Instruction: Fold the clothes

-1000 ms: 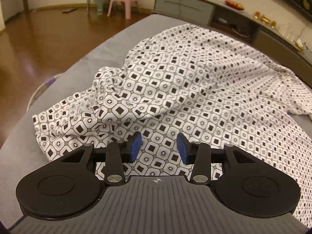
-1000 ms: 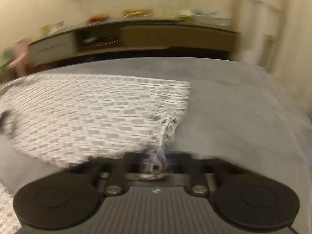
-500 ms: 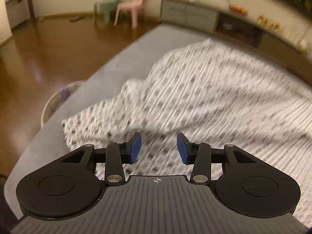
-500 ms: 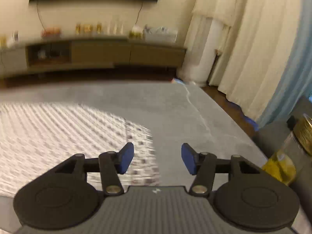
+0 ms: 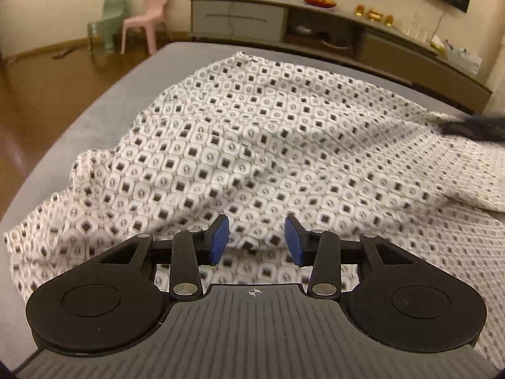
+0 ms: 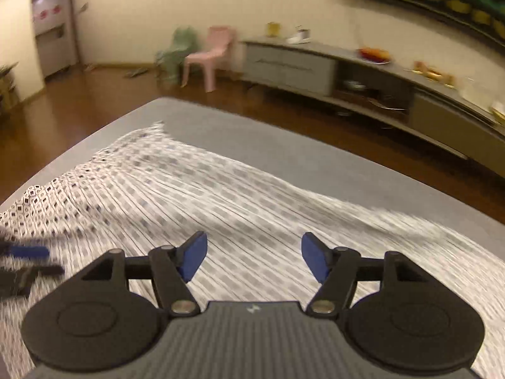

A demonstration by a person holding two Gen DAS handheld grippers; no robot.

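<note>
A white garment with a black square pattern (image 5: 284,145) lies rumpled over the grey bed (image 5: 94,120). My left gripper (image 5: 255,240) is open and empty, low over the garment's near folds. My right gripper (image 6: 254,260) is open and empty above the garment (image 6: 221,202), which is motion-blurred in that view. The right gripper shows blurred at the right edge of the left wrist view (image 5: 473,126). The left gripper shows blurred at the left edge of the right wrist view (image 6: 22,265).
The bed's left edge drops to a wooden floor (image 5: 38,72). A pink chair (image 5: 145,19) and a green chair (image 5: 107,19) stand by the far wall. A long low cabinet (image 5: 315,28) runs behind the bed.
My right gripper let go of the garment's edge, opened, and swung left over the cloth. My left gripper stayed open and shifted its view right along the garment.
</note>
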